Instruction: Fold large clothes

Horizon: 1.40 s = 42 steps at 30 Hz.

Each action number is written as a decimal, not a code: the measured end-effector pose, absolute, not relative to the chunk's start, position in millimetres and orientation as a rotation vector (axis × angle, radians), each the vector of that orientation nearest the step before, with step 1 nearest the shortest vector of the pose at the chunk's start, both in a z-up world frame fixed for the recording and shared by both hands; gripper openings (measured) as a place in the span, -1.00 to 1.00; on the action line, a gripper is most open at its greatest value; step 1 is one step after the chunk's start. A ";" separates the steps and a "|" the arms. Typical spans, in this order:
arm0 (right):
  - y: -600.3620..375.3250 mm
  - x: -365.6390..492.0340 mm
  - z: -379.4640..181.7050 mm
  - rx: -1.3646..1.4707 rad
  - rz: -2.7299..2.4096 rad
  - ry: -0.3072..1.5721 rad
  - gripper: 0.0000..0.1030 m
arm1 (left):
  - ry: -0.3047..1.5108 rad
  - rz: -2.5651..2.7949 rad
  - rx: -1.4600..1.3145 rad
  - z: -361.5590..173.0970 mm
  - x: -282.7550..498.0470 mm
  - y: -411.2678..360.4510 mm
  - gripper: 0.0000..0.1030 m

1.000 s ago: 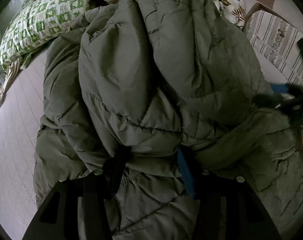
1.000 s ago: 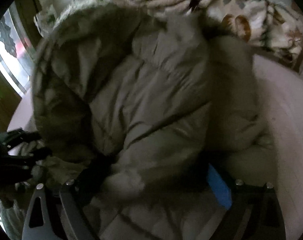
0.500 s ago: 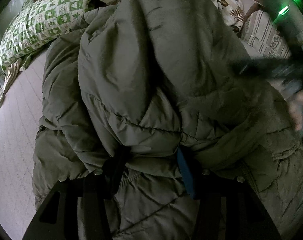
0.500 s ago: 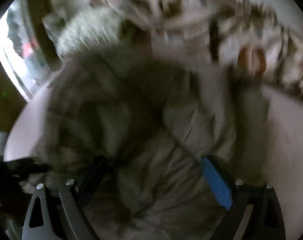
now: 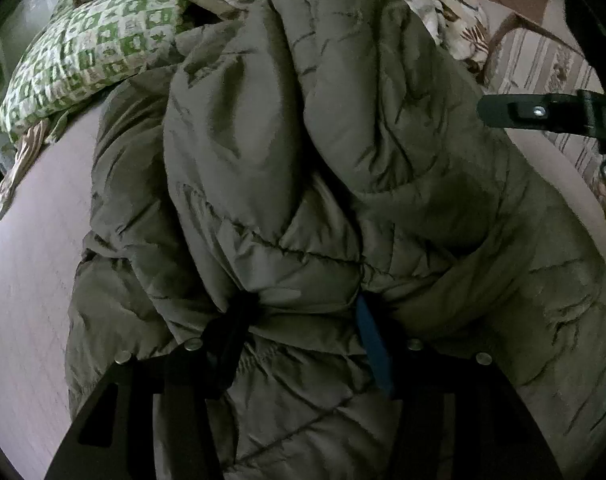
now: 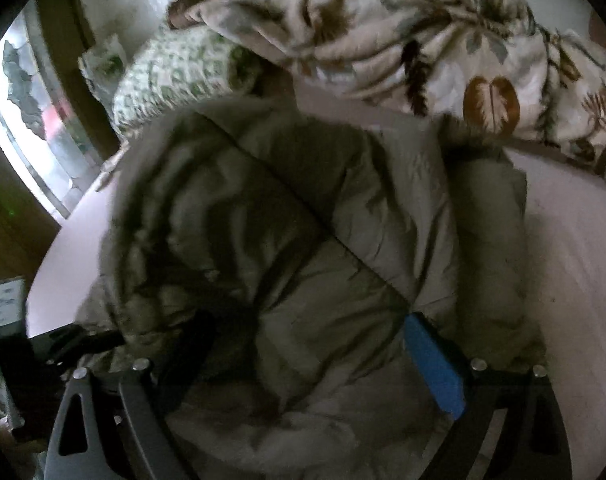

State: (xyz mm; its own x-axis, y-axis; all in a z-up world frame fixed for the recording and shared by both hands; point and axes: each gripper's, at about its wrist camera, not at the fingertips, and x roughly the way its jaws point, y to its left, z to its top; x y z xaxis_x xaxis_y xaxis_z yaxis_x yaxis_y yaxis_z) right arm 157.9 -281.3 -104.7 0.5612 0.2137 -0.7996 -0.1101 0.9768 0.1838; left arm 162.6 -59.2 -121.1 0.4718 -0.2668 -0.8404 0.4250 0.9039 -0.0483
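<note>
Padding is bulging between the jaws of our left gripper (image 5: 303,312) at the bottom of its view. We are pinching a thick fold of the olive puffer jacket (image 5: 263,160), and the jaws have just been easing open a little with that fold between them. We are gripping this edge, we judge, to anchor the garment while its other side is being folded over. Our right gripper (image 6: 319,340) is hanging over the heap with jaws apart, clamping nothing that we can make out. The jacket is lying heaped mid-frame on the pale pink bed sheet (image 5: 31,280), quilted, slick and softly creased. Farther up, a green-checked pillow (image 5: 87,52) and a crumpled leaf-print blanket (image 6: 423,40) are resting.
</note>
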 end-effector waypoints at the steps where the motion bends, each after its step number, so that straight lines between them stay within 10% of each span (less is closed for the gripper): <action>1: -281.4 152.4 -100.1 0.106 0.198 0.944 0.88 | 0.992 -0.427 0.157 -117.1 161.8 -57.2 0.08; 15: -284.5 139.7 -139.1 0.041 0.228 1.020 0.88 | 0.840 -0.439 0.078 -30.8 214.0 -72.9 0.08; 28: -284.1 150.0 -161.7 -0.062 0.267 1.041 0.91 | 1.087 -0.302 0.112 -99.9 326.6 -106.9 0.21; 42: -265.8 133.2 -147.3 -0.103 0.193 1.020 0.96 | 0.989 -0.342 -0.009 -68.9 285.0 -74.5 0.23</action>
State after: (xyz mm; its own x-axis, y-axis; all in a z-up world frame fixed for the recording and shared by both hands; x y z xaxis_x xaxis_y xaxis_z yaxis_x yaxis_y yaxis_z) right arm 133.2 -265.8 -147.3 0.5083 0.1121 -0.8539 -0.2077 0.9782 0.0048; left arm 285.0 -74.5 -68.9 0.5006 -0.2873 -0.8166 0.2788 0.9466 -0.1622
